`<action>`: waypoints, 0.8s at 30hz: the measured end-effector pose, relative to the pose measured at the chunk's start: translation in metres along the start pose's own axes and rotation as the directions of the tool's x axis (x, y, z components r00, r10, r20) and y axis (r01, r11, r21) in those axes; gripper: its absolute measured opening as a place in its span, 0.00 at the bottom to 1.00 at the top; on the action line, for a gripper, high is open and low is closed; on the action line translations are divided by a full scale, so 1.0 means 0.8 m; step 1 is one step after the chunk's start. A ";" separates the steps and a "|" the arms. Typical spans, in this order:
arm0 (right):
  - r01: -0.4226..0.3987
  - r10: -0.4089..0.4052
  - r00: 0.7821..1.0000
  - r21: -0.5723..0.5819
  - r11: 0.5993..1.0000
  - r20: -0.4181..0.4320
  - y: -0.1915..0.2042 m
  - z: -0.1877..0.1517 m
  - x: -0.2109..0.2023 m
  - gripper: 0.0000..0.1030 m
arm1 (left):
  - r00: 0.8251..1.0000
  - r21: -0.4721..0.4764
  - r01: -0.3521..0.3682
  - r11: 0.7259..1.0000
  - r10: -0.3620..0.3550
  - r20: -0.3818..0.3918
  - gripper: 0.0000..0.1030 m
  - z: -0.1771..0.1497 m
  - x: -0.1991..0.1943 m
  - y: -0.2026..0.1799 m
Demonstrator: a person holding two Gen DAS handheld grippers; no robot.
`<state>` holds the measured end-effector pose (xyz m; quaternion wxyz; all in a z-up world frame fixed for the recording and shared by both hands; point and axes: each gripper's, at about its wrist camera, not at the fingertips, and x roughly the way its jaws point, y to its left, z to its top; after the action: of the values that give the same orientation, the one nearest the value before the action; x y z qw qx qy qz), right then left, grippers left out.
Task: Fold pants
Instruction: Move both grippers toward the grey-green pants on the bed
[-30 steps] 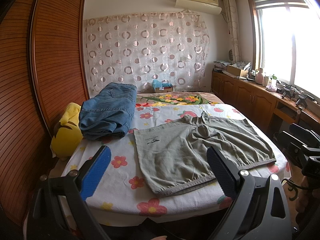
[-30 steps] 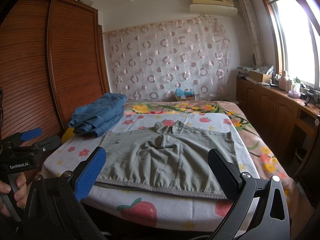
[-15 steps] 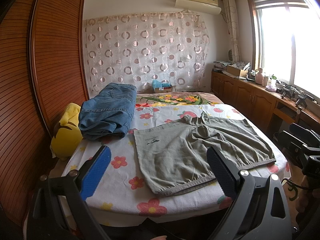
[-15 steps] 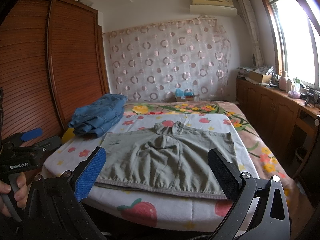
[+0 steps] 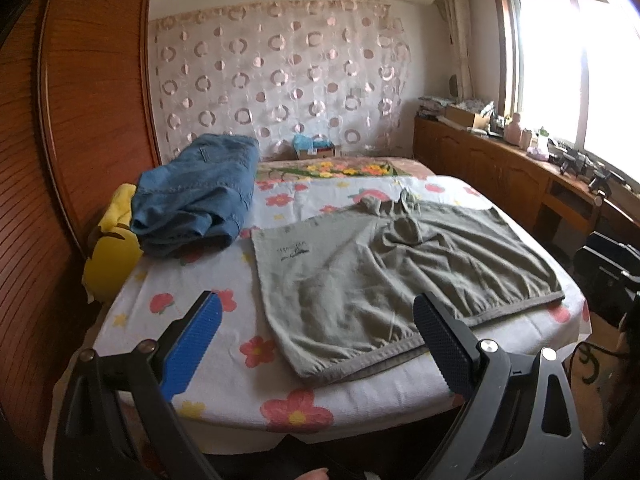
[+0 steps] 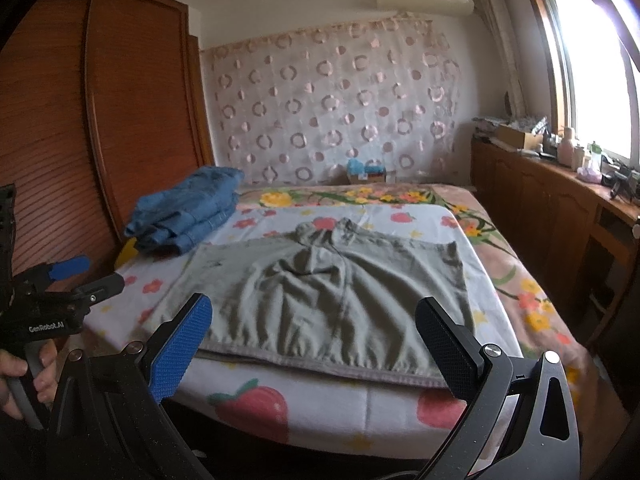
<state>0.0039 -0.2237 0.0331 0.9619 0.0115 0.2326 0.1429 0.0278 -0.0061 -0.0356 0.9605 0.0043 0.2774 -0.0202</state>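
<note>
Since both the left gripper [image 5: 316,338] and right gripper [image 6: 314,334] hang with fingers wide apart above the bed [image 5: 224,364], holding nothing, a grab at the bunched-up middle of the grey-green pants [image 5: 384,272] could fold them crooked.

My left gripper [image 5: 316,344] and right gripper [image 6: 314,338] both spread wide, hovering off bed [image 6: 320,404] near edge; approach to grey pants [image 6: 328,300] unobstructed. Folded jeans [image 5: 200,196] and yellow plush [image 5: 112,256] crowd far left. Wardrobe [image 5: 92,92] walls left side.

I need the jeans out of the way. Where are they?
The folded jeans lie at the bed's far left, beside the yellow plush, left of the grey pants.
</note>
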 end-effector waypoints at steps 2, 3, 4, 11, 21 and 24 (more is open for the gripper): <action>0.009 -0.009 1.000 0.000 1.000 -0.009 -0.008 -0.002 0.004 0.97 | 1.000 0.003 0.011 1.000 -0.011 -0.021 0.94 -0.003 0.005 0.003; 0.013 -0.013 1.000 -0.001 1.000 -0.015 -0.012 -0.003 0.006 0.95 | 0.999 0.008 0.021 1.000 -0.020 -0.032 0.94 -0.006 0.008 0.004; 0.018 -0.018 1.000 -0.003 1.000 -0.021 -0.016 -0.004 0.008 0.92 | 0.999 0.011 0.024 1.000 -0.023 -0.037 0.94 -0.007 0.009 0.004; 0.076 -0.076 0.993 -0.002 0.997 -0.092 -0.058 -0.023 0.024 0.73 | 0.995 0.010 0.058 0.998 -0.057 -0.083 0.94 -0.023 0.028 0.012; 0.152 -0.141 0.965 0.034 0.988 -0.219 -0.119 -0.055 0.039 0.47 | 0.987 -0.020 0.057 0.998 -0.059 -0.153 0.94 -0.040 0.051 0.029; 0.174 -0.159 0.957 0.041 0.984 -0.242 -0.130 -0.063 0.039 0.45 | 0.985 -0.029 0.057 0.998 -0.061 -0.164 0.94 -0.043 0.055 0.032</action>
<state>0.0362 -0.3170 -0.0349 0.9349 0.0044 0.3505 0.0547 0.0476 0.0185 -0.0882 0.9332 -0.0140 0.3563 -0.0447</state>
